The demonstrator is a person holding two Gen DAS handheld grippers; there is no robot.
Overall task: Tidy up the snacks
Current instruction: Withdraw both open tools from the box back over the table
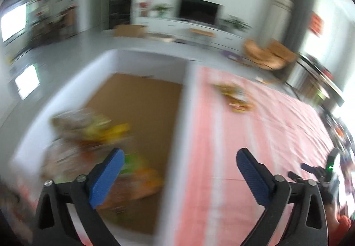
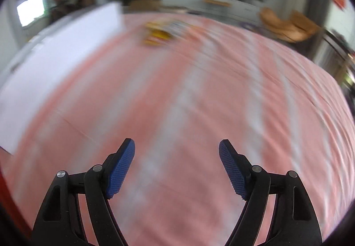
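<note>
Both views are blurred by motion. My left gripper (image 1: 180, 155) stands wide open over the right wall of a white-sided cardboard box (image 1: 185, 95), nothing between its blue pads. Inside the box lie several snack packets (image 1: 95, 132), yellow, green and orange. More snack packets (image 1: 235, 97) lie in a small pile far out on the pink striped cloth (image 1: 255, 139). My right gripper (image 2: 176, 146) is open over bare pink cloth (image 2: 199, 95), holding nothing. The far snack pile (image 2: 162, 31) and the box's white side (image 2: 66, 46) show in the right wrist view. The right gripper (image 1: 310, 171) appears at the left wrist view's right edge.
Beyond the table a white cabinet with a dark television (image 1: 198, 10) stands against the wall. Brown chairs (image 1: 268, 55) stand at the back right. A red sleeve (image 1: 342, 226) shows at the lower right of the left wrist view.
</note>
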